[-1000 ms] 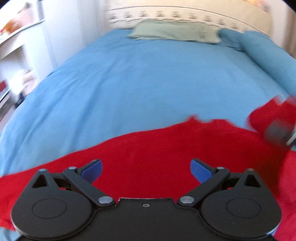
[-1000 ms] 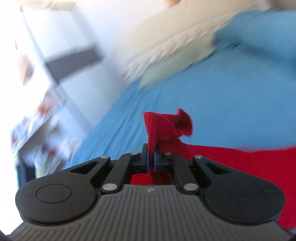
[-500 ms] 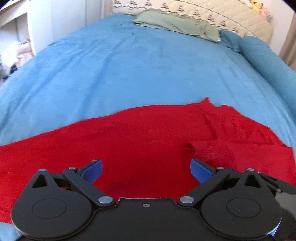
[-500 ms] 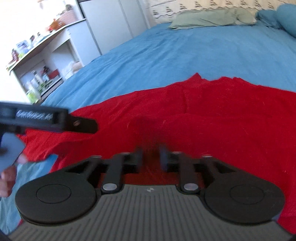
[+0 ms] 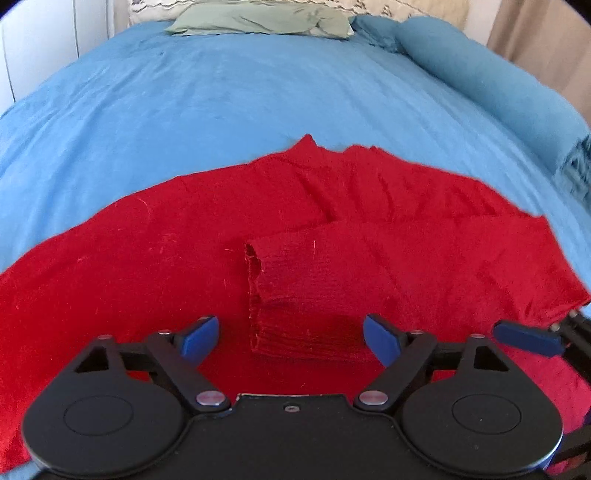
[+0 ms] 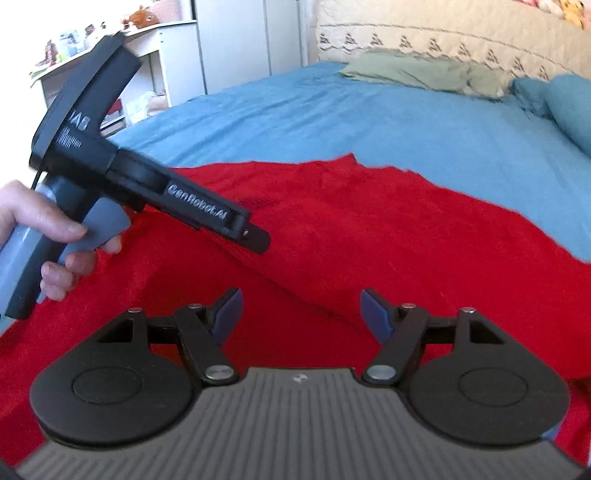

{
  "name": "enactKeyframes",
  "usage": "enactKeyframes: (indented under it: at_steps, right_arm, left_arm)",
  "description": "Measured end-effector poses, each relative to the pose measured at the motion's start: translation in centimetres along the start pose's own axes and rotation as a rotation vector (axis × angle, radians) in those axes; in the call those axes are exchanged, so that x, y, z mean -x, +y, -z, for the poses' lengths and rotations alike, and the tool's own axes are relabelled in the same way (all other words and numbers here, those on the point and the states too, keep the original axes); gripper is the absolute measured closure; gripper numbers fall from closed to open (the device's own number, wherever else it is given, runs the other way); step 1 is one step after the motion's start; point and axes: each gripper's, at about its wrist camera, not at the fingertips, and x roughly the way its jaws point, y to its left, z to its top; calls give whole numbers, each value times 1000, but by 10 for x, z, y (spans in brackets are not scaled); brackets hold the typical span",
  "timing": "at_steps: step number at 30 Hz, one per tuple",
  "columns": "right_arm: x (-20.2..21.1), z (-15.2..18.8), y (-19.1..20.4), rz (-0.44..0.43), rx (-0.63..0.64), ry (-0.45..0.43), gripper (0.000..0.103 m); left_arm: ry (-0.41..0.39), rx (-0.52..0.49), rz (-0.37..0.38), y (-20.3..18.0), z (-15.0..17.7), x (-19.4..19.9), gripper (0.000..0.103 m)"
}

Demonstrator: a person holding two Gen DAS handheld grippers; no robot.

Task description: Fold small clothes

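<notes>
The red sweater [image 5: 184, 258] is seen spread flat across the blue bedspread [image 5: 258, 92], and only from the left wrist view is its sleeve [image 5: 314, 280] shown folded across the body, cuff end lying between the jaws of the left gripper [image 5: 291, 338], which are closing but wide apart and gripping nothing. Only from the right wrist view is the hand [image 6: 48, 236] on the left tool's grey handle shown, at nine o'clock. The right gripper [image 6: 301, 314] is opening over red cloth, nothing pinched between its pads. One blue fingertip of it is caught at four o'clock in the left view. A green pillow [image 5: 258, 18] is seen at twelve o'clock and a rolled blue blanket [image 5: 498, 85] at two. Open bedspread is left beyond the sweater's far edge.
</notes>
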Motion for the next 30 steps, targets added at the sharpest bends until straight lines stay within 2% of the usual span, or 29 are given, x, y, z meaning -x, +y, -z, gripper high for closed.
enactKeyframes:
  at_steps: [2, 3, 4, 5, 7, 8, 13, 20, 25, 30]
  right_arm:
    - [-1, 3, -5, 6, -18, 4, 17]
    - [-1, 3, -5, 10, -24, 1, 17]
    - [-1, 4, -6, 14, -30, -2, 17]
    - [-2, 2, -7, 16, -37, -5, 17]
    - [-3, 1, -8, 20, -51, -10, 17]
    - [-3, 1, -8, 22, -56, -13, 17]
    - [0, -4, -6, 27, -60, -28, 17]
    - [7, -12, -5, 24, -55, -45, 17]
    - [6, -10, -4, 25, -67, -31, 17]
    - [6, -10, -7, 31, -83, -26, 17]
  left_arm:
    - [-5, -21, -22, -4, 0, -2, 25]
    - [-6, -27, -29, -6, 0, -1, 38]
    - [-7, -27, -27, -6, -1, 0, 54]
    - [-6, -23, -25, -6, -4, 0, 62]
    - [0, -12, -15, -5, -6, 2, 87]
    - [-1, -4, 3, -4, -6, 4, 90]
    - [-50, 5, 6, -3, -9, 21, 93]
    - [-129, -9, -116, 15, -1, 53, 93]
    - [-116, 34, -161, 36, 10, 46, 93]
    - [-130, 45, -210, 40, 13, 39, 93]
